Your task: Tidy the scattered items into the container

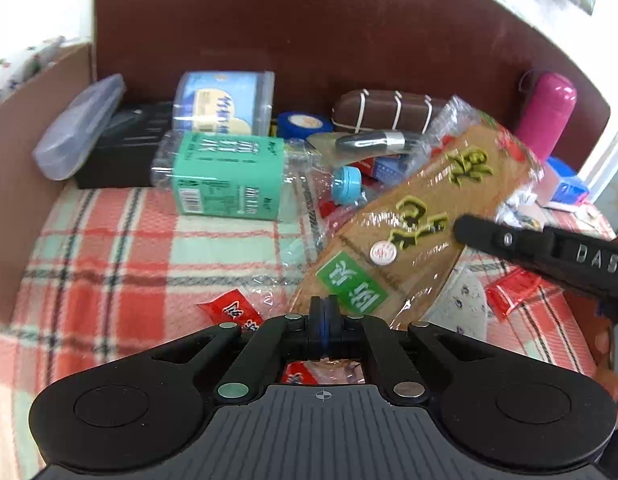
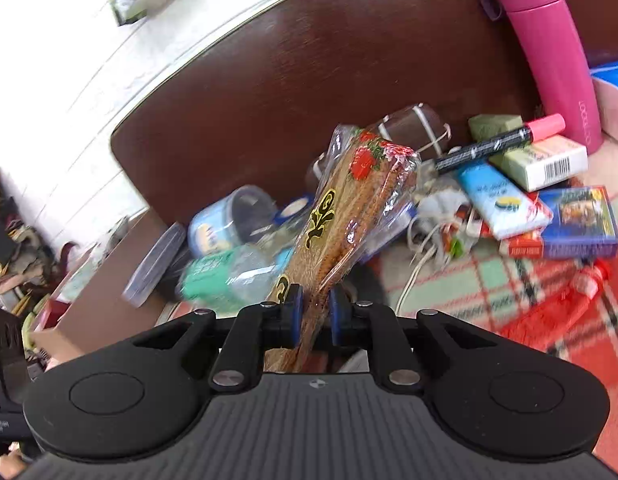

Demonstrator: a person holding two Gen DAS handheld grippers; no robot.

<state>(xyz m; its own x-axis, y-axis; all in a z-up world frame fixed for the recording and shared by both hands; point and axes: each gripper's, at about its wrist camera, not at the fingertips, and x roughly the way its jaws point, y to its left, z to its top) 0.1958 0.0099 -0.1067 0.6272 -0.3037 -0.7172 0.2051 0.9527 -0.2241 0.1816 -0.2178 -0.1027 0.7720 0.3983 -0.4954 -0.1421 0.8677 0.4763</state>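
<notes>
Two grippers work over a plaid cloth strewn with clutter. "DAS" reads in pale letters on the right gripper where it enters the left view; "LOCK&LOCK" seems to run down the pink flask, though the letters are small. A barcode marks the pale carton, and the brown packet carries bold black-and-yellow Chinese characters, a green label with white characters and a round white seal.

That packet is flat and long, brown under crinkled clear wrap, with red flowers printed at its far end. It is held up at a slant above the cloth, the right gripper's blue pads clenched on its near end. The left gripper has its jaws pressed together at the packet's lower edge; whether they pinch the wrap I cannot tell.

Beyond lies a clear bottle on its side, with a green label and blue cap, beside a cardboard box. A black marker with a pink cap rests across the carton.
</notes>
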